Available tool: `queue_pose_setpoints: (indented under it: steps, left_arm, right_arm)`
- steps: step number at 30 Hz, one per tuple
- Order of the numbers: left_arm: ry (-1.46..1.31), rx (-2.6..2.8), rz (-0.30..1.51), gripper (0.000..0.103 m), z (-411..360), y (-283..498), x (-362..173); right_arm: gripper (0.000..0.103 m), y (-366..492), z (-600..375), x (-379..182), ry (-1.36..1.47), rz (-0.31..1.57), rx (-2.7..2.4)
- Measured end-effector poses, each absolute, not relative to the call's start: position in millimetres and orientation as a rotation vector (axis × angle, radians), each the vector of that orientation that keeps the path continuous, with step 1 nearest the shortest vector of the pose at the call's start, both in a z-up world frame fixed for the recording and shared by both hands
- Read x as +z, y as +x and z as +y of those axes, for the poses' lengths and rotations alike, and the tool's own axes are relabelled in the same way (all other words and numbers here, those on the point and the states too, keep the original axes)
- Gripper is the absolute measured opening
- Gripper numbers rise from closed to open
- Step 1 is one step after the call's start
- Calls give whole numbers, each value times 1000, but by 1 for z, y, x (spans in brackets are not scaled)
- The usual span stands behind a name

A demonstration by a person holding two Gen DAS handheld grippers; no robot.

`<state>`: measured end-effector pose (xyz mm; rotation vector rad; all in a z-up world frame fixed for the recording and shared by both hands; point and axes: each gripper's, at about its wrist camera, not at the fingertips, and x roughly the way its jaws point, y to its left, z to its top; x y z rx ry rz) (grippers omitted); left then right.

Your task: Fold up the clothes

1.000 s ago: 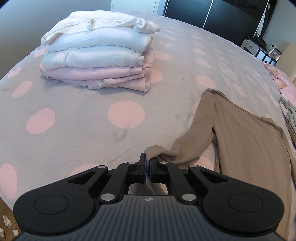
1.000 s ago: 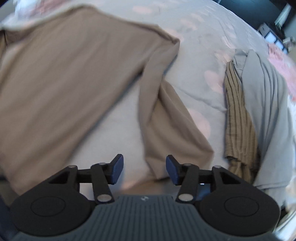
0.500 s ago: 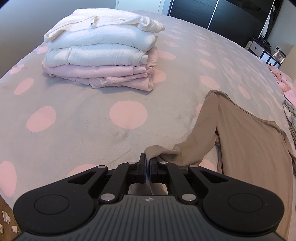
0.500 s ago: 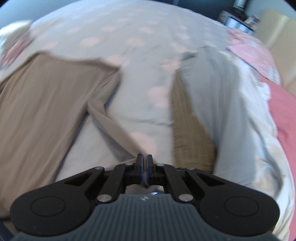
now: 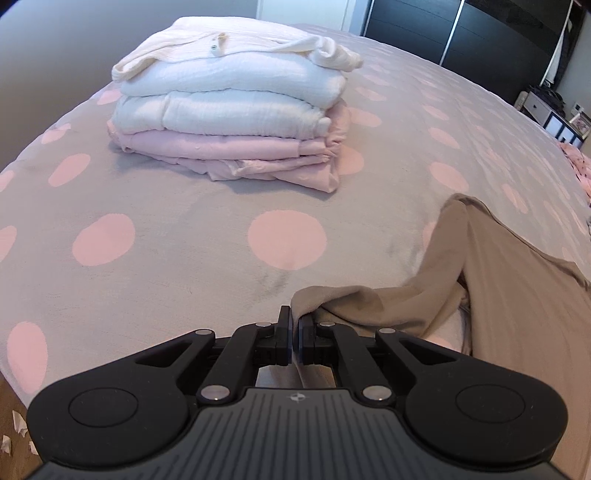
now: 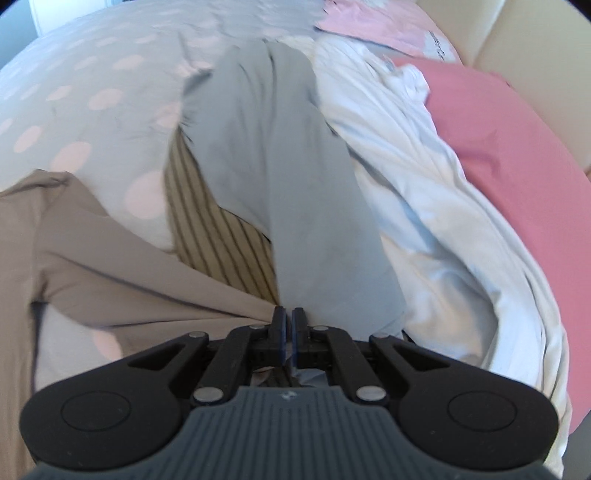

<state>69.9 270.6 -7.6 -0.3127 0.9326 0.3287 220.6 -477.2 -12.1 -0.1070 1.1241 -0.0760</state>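
A tan long-sleeved top (image 5: 517,295) lies spread on the grey bedspread with pink dots (image 5: 184,266). My left gripper (image 5: 294,325) is shut on the cuff of its near sleeve (image 5: 321,301), which drapes over the right finger. In the right wrist view the same tan top (image 6: 110,266) stretches away to the left. My right gripper (image 6: 287,323) is shut on the end of its other sleeve, pulled out over a striped olive garment (image 6: 214,236) and a grey garment (image 6: 295,184).
A stack of folded white and pink clothes (image 5: 236,107) sits at the back left of the bed. To the right lie a crumpled white sheet (image 6: 443,221) and a pink cloth (image 6: 517,166). Dark wardrobes (image 5: 461,33) stand behind the bed.
My right gripper closed on the tan sleeve end and carried it right, over the striped and grey garments, rolling as it went. My left gripper kept its hold and barely moved.
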Motion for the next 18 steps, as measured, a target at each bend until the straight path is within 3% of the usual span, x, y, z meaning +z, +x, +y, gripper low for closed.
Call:
queue_pose_setpoints:
  steps: [18]
  left_arm:
    - [-252,524,847,1,336,102,-9]
  right_arm:
    - [3,226,-472,-23,-157,1115,-110]
